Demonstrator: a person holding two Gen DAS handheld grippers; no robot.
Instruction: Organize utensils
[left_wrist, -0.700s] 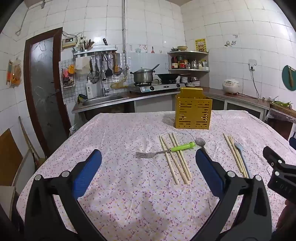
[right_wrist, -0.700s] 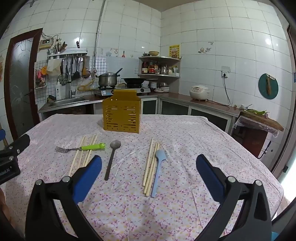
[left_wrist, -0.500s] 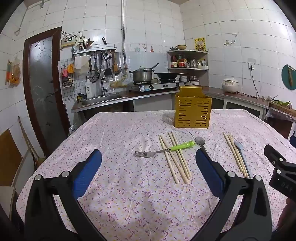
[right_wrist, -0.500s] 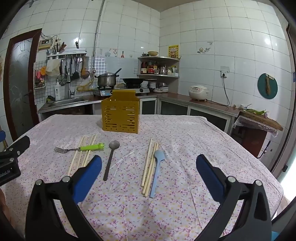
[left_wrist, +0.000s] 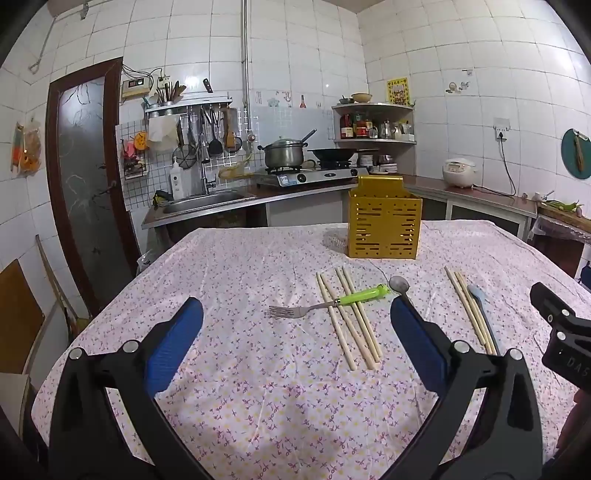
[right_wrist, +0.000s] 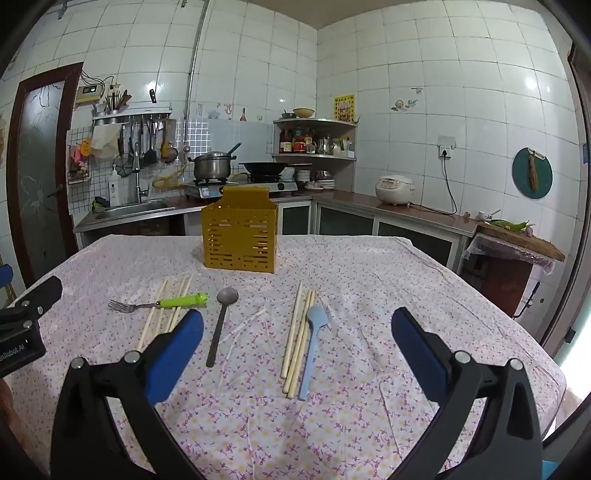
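Nearest, left gripper (left_wrist: 295, 325) and right gripper (right_wrist: 297, 332) hover over the floral tablecloth (right_wrist: 369, 424), jaws spread wide, nothing held. Just beyond: green-handled fork (right_wrist: 162, 303) lying across a chopstick bundle (left_wrist: 351, 317), metal spoon (right_wrist: 221, 321), second chopstick bundle (right_wrist: 297, 336) touching a blue spoon (right_wrist: 313, 343). Yellow slotted utensil holder (right_wrist: 240, 236) stands farther back, unobstructed. Behind: stove pot (right_wrist: 211, 166), rice cooker (right_wrist: 394, 189).

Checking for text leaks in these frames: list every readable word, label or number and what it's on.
"DAS", cut off: right gripper, on its black casing.
"nRobot.AI", cut off: left gripper, on its black body.
Too small or blurred: yellow wall poster, stove sticker, shelf bottles, wall meter display.
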